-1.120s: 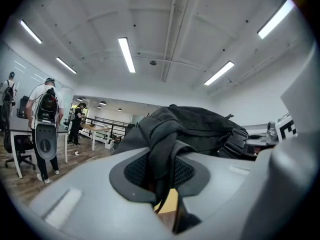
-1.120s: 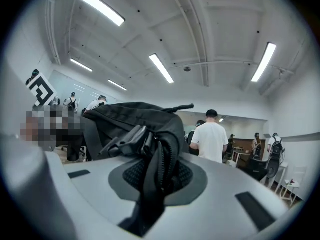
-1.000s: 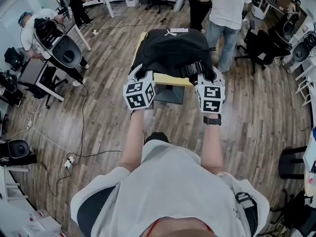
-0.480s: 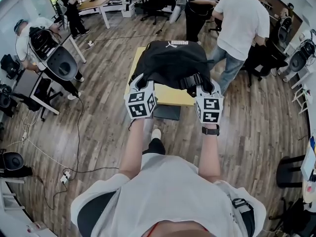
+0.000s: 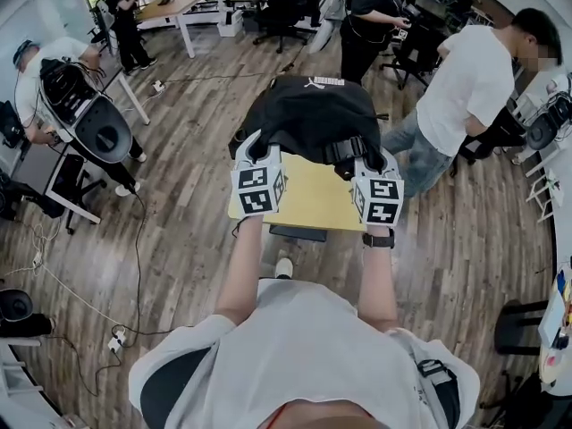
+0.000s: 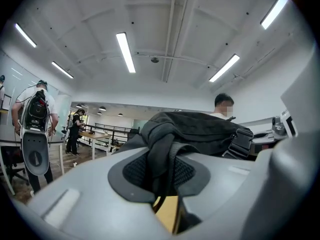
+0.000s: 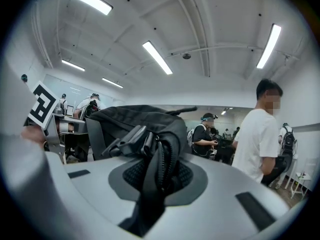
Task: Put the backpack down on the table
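A black backpack [image 5: 308, 114] hangs between my two grippers above the far part of a small yellow table [image 5: 308, 199]. My left gripper [image 5: 257, 146] is shut on the backpack's near left edge, with black fabric [image 6: 165, 156] pinched between its pads. My right gripper [image 5: 366, 150] is shut on the near right edge, clamping a strap and zipper fold [image 7: 157, 166]. In the right gripper view the backpack [image 7: 135, 121] bulges up beyond the jaws. In the left gripper view the backpack [image 6: 200, 129] fills the middle, and the yellow table [image 6: 167, 214] shows below it.
A person in a white shirt [image 5: 469, 88] stands close to the table's right side, and another in black [image 5: 366, 16] stands behind. At the far left a person [image 5: 36, 70] stands by a desk. Cables [image 5: 134, 266] lie on the wooden floor; office chairs [image 5: 523, 324] stand at the right.
I have walked forward with the backpack held in both grippers. The yellow table now lies right under my grippers and more of its top shows. The person in white has moved to the right.
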`<state>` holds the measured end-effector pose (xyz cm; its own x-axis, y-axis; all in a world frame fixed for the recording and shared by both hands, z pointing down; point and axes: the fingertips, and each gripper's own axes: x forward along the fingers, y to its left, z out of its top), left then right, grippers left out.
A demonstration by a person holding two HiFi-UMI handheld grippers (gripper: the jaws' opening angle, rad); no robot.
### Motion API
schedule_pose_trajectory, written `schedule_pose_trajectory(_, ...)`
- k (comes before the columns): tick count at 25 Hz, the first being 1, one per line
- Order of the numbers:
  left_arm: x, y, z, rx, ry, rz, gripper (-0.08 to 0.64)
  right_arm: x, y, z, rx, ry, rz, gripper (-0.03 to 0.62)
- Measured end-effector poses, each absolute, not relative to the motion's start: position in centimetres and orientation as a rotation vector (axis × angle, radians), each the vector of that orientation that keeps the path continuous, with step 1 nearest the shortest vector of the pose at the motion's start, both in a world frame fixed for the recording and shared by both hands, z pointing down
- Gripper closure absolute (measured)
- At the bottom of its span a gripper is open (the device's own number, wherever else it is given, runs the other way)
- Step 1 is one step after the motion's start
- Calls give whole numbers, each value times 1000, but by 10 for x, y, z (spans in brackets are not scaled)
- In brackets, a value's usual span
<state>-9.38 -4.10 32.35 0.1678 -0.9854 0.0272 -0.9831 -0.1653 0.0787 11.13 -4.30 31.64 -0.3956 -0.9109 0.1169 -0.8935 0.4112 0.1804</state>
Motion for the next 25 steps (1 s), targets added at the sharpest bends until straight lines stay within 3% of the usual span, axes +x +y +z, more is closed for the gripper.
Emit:
schedule_pose_trajectory(11,-147,-157,341,2360,-1921,-20,494,56,-155,333,1647,-2414,-95,532)
schedule_pose_trajectory(25,-128,-197,414,2311,-1725,32,483,67,-188,395,1645,-2257,50,518)
